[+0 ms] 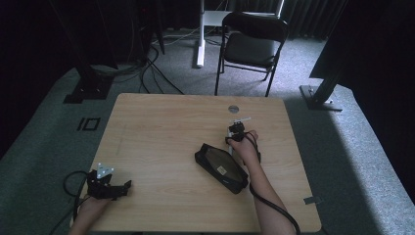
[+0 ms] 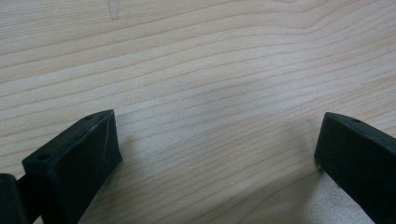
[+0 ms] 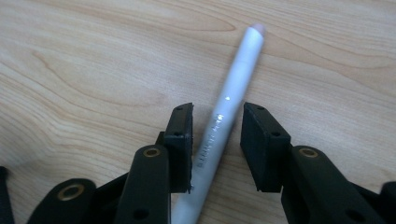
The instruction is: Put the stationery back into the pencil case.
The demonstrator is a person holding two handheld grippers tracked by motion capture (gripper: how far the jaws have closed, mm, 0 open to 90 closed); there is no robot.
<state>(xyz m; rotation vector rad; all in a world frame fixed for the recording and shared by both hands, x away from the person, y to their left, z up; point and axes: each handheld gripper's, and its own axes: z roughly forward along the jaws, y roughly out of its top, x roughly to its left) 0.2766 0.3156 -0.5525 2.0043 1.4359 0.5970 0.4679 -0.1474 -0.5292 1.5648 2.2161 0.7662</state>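
While the right gripper (image 3: pixel 217 140) straddles the white pen (image 3: pixel 224 121) on the surface (image 1: pixel 161 132), jaws spread and not yet pinching, closing fully comes next.

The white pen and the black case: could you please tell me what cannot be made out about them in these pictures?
- White pen, right gripper view: its lower end is cut off by the bottom edge; the print along it is too small to read.
- Right gripper, same view: whether its pads touch the pen is unclear.
- Black case, high view: its label is too small; the forearm hides its right end.
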